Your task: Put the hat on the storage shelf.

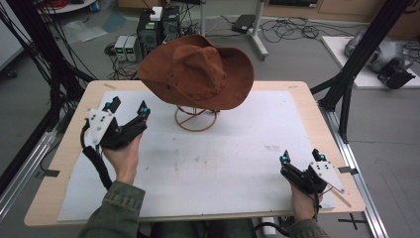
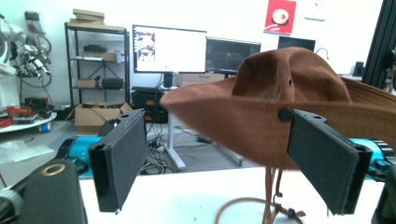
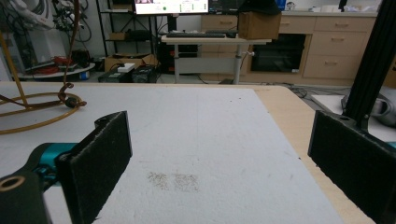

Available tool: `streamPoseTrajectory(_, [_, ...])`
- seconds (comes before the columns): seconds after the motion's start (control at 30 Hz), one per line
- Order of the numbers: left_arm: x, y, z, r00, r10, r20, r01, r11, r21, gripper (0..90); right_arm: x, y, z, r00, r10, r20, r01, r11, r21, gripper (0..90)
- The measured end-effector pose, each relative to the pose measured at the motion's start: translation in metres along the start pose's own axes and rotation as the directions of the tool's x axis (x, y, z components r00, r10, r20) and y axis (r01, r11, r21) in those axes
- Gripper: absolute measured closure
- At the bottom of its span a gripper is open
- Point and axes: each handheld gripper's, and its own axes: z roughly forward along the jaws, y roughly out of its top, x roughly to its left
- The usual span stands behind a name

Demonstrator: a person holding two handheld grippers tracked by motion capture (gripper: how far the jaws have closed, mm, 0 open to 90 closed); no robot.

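No writing reads; hat (image 1: pixel 198 69) hides most of its stand (image 1: pixel 195 119); left claw (image 1: pixel 130 106) at nine o'clock and right claw (image 1: pixel 301 157) both gape empty.

Lab, monitors (image 2: pixel 169 49), cabled floor (image 1: pixel 292 29)

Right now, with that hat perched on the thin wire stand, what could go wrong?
The hat sits tilted on a slim stand, so a nudge from the open left gripper beside its brim could tip both over. The chin cord dangling by the stand might snag if the hat is lifted. The right gripper rests far off, too distant to steady anything.
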Motion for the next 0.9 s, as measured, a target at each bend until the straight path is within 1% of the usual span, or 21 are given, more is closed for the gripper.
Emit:
streamPoseTrajectory(0.1, [0.004, -0.009, -0.017, 0.9998, -0.009, -0.015, 0.009, 0.9999, 0.007, 19.8, 0.002, 0.000, 0.002, 1.0000, -0.001, -0.004, 0.001, 1.000, 0.000, 5.3])
streamPoseTrajectory(0.17, [0.006, -0.015, -0.028, 0.9995, 0.004, -0.032, -0.004, 0.9999, 0.010, 19.8, 0.002, 0.000, 0.002, 1.0000, -0.003, -0.005, 0.003, 1.000, -0.001, 5.3])
streamPoseTrajectory(0.2, [0.008, -0.019, -0.034, 0.9992, 0.011, -0.039, -0.011, 0.9999, 0.012, 19.6, 0.003, 0.000, 0.001, 0.9999, 0.008, -0.009, -0.008, 1.000, 0.004, 5.3])
streamPoseTrajectory(0.23, [0.010, -0.022, -0.039, 0.9989, 0.012, -0.046, -0.011, 0.9998, 0.014, 19.6, 0.003, 0.000, 0.002, 0.9999, 0.006, -0.008, -0.006, 1.000, 0.001, 5.3])
streamPoseTrajectory(0.33, [0.017, -0.034, -0.052, 0.9969, 0.023, -0.075, -0.021, 0.9991, 0.036, 19.6, 0.002, -0.001, 0.002, 0.9999, 0.006, -0.009, -0.006, 1.000, 0.004, 5.3])
streamPoseTrajectory(0.47, [0.027, -0.053, -0.064, 0.9935, 0.033, -0.109, -0.025, 0.9974, 0.067, 19.7, 0.002, -0.002, 0.002, 0.9998, 0.019, -0.004, -0.019, 1.000, 0.011, 5.3])
streamPoseTrajectory(0.5, [0.029, -0.058, -0.066, 0.9927, 0.039, -0.114, -0.030, 0.9964, 0.079, 19.7, 0.002, -0.002, 0.002, 0.9998, 0.017, -0.004, -0.017, 1.000, 0.010, 5.3])
streamPoseTrajectory(0.57, [0.033, -0.068, -0.070, 0.9912, 0.039, -0.127, -0.026, 0.9947, 0.099, 19.7, 0.002, -0.002, 0.002, 1.0000, 0.005, -0.001, -0.005, 1.000, 0.006, 5.3])
streamPoseTrajectory(0.6, [0.036, -0.073, -0.071, 0.9903, 0.038, -0.133, -0.024, 0.9944, 0.103, 19.7, 0.003, -0.003, 0.002, 1.0000, 0.006, 0.000, -0.006, 1.000, 0.013, 5.3])
streamPoseTrajectory(0.67, [0.041, -0.082, -0.073, 0.9864, 0.037, -0.160, -0.019, 0.9935, 0.112, 19.7, 0.003, -0.003, 0.002, 0.9999, -0.013, 0.008, 0.013, 1.000, 0.007, 5.2])
streamPoseTrajectory(0.7, [0.044, -0.086, -0.074, 0.9839, 0.032, -0.176, -0.010, 0.9927, 0.120, 19.7, 0.004, -0.004, 0.002, 1.0000, -0.003, 0.007, 0.003, 1.000, 0.011, 5.2])
streamPoseTrajectory(0.77, [0.050, -0.090, -0.075, 0.9780, 0.020, -0.208, 0.005, 0.9927, 0.121, 19.7, 0.003, -0.005, 0.003, 1.0000, -0.005, 0.005, 0.005, 1.000, 0.012, 5.2])
streamPoseTrajectory(0.8, [0.052, -0.091, -0.075, 0.9762, 0.027, -0.215, -0.002, 0.9930, 0.118, 19.7, 0.004, -0.005, 0.003, 0.9999, 0.013, 0.000, -0.013, 1.000, 0.019, 5.2])
streamPoseTrajectory(0.87, [0.055, -0.092, -0.075, 0.9682, 0.070, -0.240, -0.042, 0.9916, 0.122, 19.8, 0.004, -0.007, 0.004, 0.9999, 0.015, 0.003, -0.015, 1.000, 0.018, 5.2])
streamPoseTrajectory(0.9, [0.056, -0.093, -0.075, 0.9673, 0.074, -0.242, -0.045, 0.9911, 0.125, 19.8, 0.005, -0.007, 0.004, 0.9998, 0.022, -0.001, -0.022, 0.999, 0.024, 5.2])
